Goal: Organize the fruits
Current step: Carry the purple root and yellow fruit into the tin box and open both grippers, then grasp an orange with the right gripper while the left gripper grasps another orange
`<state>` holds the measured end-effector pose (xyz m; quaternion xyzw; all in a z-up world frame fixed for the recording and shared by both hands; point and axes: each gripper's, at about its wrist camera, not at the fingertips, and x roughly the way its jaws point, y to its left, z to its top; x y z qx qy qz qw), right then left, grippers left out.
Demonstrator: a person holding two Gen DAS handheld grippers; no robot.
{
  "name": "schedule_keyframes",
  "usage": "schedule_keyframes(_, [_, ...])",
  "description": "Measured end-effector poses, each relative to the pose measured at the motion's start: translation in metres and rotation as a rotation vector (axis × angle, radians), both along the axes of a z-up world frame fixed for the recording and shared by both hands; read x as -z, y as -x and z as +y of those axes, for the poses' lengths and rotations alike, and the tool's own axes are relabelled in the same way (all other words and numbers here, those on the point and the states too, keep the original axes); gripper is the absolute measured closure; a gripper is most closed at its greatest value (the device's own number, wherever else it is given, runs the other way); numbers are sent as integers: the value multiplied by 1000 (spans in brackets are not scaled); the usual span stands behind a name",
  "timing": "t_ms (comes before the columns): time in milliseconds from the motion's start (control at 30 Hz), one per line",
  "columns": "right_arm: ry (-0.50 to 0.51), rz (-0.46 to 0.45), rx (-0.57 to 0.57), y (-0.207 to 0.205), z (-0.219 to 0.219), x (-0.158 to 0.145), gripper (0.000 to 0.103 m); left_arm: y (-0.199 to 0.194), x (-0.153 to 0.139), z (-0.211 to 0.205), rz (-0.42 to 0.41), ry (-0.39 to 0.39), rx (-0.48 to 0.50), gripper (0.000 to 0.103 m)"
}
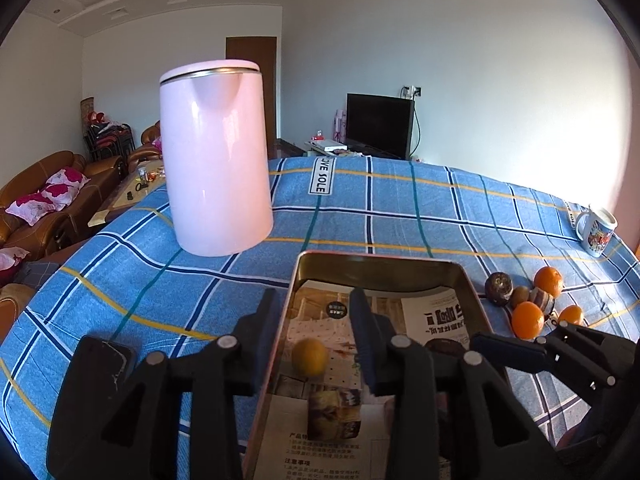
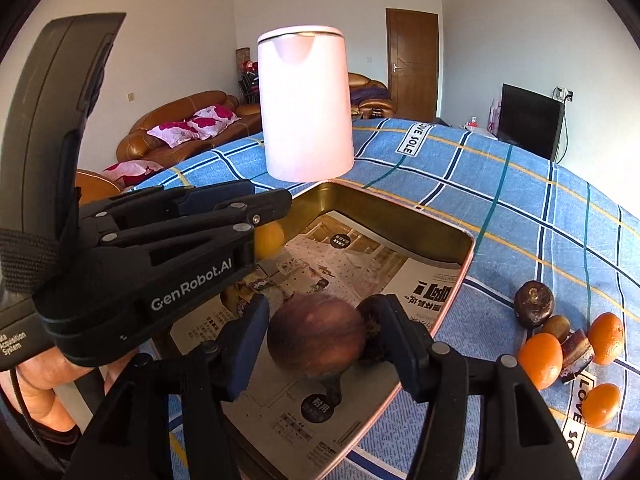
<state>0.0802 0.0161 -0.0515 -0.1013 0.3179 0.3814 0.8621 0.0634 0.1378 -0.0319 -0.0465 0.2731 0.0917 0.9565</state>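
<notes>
One blurred dark-red fruit (image 2: 316, 336) sits between the right gripper's (image 2: 320, 344) spread fingers, above a paper-lined tray (image 2: 466, 256) holding one yellow fruit (image 1: 309, 357). The left gripper (image 1: 314, 336) hovers open. Three oranges (image 2: 540, 360) lie beside the tray; one pink kettle (image 2: 304, 108) stands beyond.

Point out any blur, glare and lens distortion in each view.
Left wrist view: the yellow fruit in the tray is motion-blurred; glare washes out the right wall; the fisheye bends the tablecloth lines. Right wrist view: the dark round fruit between the right gripper fingers is smeared; the kettle looks overexposed.
</notes>
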Motion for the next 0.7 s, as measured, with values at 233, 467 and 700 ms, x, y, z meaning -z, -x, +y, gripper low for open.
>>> schedule_keyframes(233, [-38, -62, 72, 11, -67, -17, 41, 12, -18, -31, -62, -23, 41, 37])
schedule_keyframes(467, [33, -79, 326, -13, -161, -16, 41, 7, -16, -96, -54, -49, 165, 37])
schedule_keyframes(700, [56, 12, 398, -46, -192, -4, 41, -14, 0, -155, 8, -95, 257, 37])
